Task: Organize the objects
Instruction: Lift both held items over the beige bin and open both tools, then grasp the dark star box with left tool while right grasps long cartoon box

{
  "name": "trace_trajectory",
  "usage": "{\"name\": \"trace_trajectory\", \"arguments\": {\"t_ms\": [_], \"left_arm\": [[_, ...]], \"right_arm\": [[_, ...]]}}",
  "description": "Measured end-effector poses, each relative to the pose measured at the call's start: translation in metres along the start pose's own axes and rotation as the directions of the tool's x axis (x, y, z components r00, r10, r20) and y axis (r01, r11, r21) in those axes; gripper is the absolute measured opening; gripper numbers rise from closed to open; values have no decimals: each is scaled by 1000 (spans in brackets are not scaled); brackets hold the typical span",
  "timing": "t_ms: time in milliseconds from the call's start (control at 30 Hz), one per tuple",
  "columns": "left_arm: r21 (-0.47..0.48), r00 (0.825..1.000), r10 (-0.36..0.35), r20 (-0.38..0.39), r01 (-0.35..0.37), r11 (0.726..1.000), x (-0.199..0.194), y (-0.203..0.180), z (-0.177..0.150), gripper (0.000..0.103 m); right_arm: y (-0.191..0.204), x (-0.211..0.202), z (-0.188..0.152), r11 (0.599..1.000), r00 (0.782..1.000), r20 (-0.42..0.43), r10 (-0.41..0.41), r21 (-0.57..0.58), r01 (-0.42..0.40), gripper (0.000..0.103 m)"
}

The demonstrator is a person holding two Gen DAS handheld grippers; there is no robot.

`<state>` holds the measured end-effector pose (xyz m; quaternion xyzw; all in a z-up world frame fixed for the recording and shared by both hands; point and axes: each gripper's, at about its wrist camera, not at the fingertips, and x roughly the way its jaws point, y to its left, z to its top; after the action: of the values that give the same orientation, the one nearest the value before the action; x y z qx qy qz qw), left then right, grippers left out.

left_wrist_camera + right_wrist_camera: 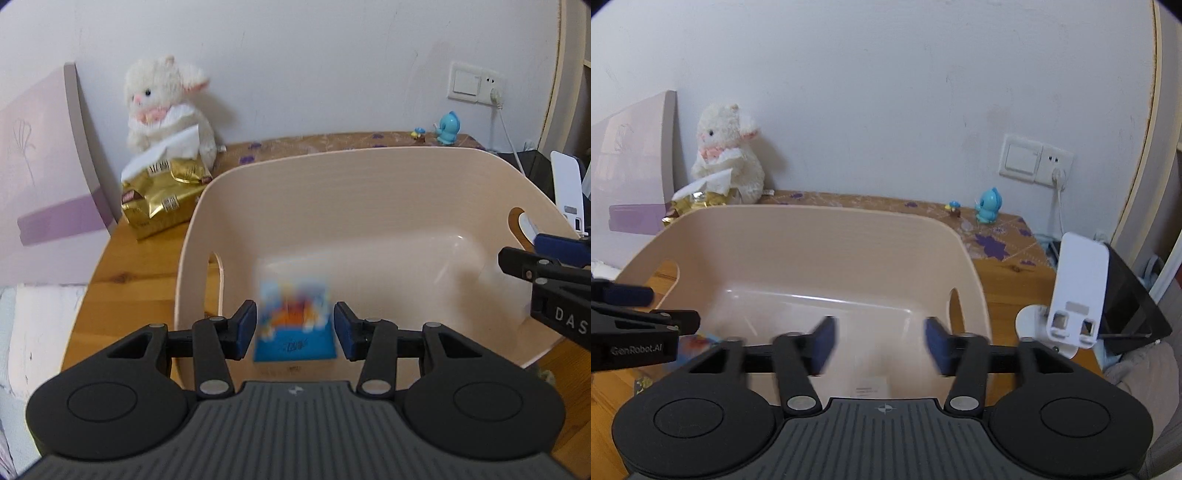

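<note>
A beige plastic bin with cut-out handles stands on the wooden table; it also shows in the right wrist view. A blue box with an orange picture, blurred, is inside the bin between the pads of my left gripper; the pads stand apart from it and the jaws are open. My right gripper is open and empty over the bin's near right side. Each gripper shows at the edge of the other's view.
A white plush rabbit sits at the back left behind a gold foil pack with a white paper. A blue toy figure stands at the back right. A white phone stand is right of the bin. A pink board leans at the left.
</note>
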<state>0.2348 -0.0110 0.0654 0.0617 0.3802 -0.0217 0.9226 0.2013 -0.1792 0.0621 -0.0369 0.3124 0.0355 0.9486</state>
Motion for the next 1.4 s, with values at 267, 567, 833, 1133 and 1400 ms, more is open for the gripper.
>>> {"name": "trace_trajectory", "arguments": {"t_ms": [267,567,833,1133,1400], "left_arm": [[-21,991,-18,136,21,1000,-56,16,-2,89],[-9,991,-3,131,4,1000,-83,44,-34,90],[-46,997,-2,72,5,999,-73,63,-70,90],[-57,1000,25,6,-25,998,-43,70,-101,90],[-124,1000,29,-4,-29,992,-17,68,-96,90]], "right_arm": [[-9,-49,-4,999,998,63,21,-43,-18,100],[-21,-77,-46,999,999,13,29,-46,-28,103],[-10,-71,-97,994,996,-50,76,87,-72,103],[26,-53,-120,992,989,-111,92,101,-81,102],[42,-36,-131,997,984,-169,49,59,-40,88]]}}
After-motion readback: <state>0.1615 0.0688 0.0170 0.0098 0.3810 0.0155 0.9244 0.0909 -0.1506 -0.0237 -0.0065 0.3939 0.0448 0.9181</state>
